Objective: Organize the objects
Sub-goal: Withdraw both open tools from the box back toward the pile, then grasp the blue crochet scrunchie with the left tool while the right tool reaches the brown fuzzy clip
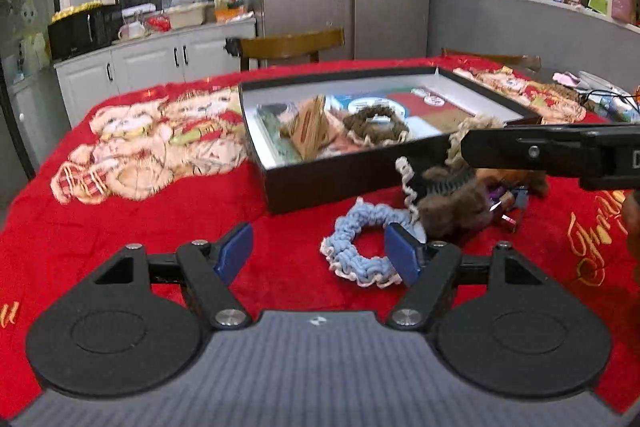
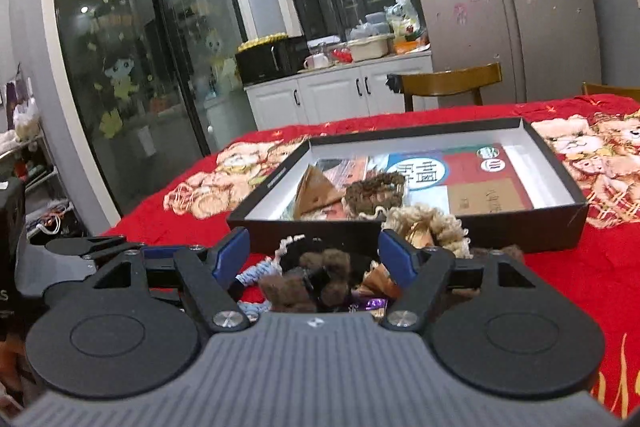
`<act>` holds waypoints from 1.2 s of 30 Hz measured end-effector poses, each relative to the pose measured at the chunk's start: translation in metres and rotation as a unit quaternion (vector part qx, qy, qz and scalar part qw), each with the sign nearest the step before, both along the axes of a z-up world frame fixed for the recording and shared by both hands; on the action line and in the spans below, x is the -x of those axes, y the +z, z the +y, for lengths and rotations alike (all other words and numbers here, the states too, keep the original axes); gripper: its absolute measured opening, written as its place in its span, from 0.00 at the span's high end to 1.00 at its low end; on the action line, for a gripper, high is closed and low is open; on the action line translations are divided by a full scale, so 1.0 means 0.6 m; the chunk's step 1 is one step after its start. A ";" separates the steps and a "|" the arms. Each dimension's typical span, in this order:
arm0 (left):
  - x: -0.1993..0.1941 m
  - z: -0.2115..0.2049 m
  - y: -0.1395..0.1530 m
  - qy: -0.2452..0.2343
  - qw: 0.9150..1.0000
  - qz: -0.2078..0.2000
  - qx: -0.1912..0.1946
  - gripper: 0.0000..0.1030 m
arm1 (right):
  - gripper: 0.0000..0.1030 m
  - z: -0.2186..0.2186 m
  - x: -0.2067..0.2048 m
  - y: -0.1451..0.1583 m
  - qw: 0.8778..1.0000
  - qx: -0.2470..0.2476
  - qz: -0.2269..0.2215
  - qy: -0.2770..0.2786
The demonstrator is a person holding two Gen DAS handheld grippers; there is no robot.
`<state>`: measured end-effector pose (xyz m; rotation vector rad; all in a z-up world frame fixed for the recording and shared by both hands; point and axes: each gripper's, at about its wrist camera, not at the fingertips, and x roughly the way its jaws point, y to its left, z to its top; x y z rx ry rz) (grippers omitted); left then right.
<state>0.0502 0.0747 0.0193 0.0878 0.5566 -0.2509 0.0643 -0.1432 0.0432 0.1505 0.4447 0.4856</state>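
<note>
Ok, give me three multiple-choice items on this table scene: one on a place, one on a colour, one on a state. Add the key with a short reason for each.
1. Where does the blue and white scrunchie lie?
A. inside the black box
B. on the red blanket in front of the black box
C. on the wooden chair

2. What colour are the pads on the left gripper?
A. blue
B. yellow
C. green

3. How does the right gripper stand?
A. shut on a scrunchie
B. shut on nothing
C. open, holding nothing

Key: 1 B, it rests on the red blanket on the near side of the black box. 2 A, both pads show blue. 3 C, the jaws stand wide apart over the pile of scrunchies and press on nothing.
</note>
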 end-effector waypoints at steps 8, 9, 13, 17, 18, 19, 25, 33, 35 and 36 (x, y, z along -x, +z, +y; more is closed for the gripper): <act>-0.002 0.005 -0.005 -0.001 1.000 0.013 0.006 0.25 | 0.22 0.013 0.003 -0.008 1.000 0.015 -0.003 0.023; -0.003 0.006 -0.007 -0.002 1.000 0.016 0.009 0.26 | 0.22 0.017 0.004 -0.009 0.999 0.022 -0.004 0.023; -0.007 0.007 -0.006 -0.008 0.999 0.029 0.019 0.27 | 0.21 0.025 -0.001 -0.018 0.999 0.040 -0.001 0.021; -0.012 0.001 -0.010 -0.034 0.998 0.045 0.029 0.28 | 0.22 0.025 -0.015 -0.030 0.998 0.038 0.023 0.032; -0.012 0.002 -0.011 -0.034 0.998 0.047 0.032 0.30 | 0.22 0.026 -0.019 -0.033 0.998 0.037 0.029 0.035; -0.013 0.003 -0.011 -0.036 0.998 0.048 0.037 0.34 | 0.23 0.025 -0.022 -0.035 0.998 0.032 0.034 0.035; -0.010 -0.006 -0.013 -0.043 0.997 0.044 0.036 0.67 | 0.50 0.018 -0.026 -0.040 0.998 0.020 0.056 0.017; -0.012 -0.007 -0.012 -0.036 0.998 0.041 0.033 0.81 | 0.54 0.022 -0.017 -0.038 0.998 0.025 0.052 0.001; -0.010 -0.006 -0.012 -0.034 0.998 0.039 0.032 0.83 | 0.55 0.019 -0.016 -0.037 0.998 0.021 0.052 -0.004; -0.010 -0.006 -0.012 -0.034 0.998 0.039 0.032 0.83 | 0.55 0.018 -0.015 -0.037 0.998 0.019 0.053 -0.006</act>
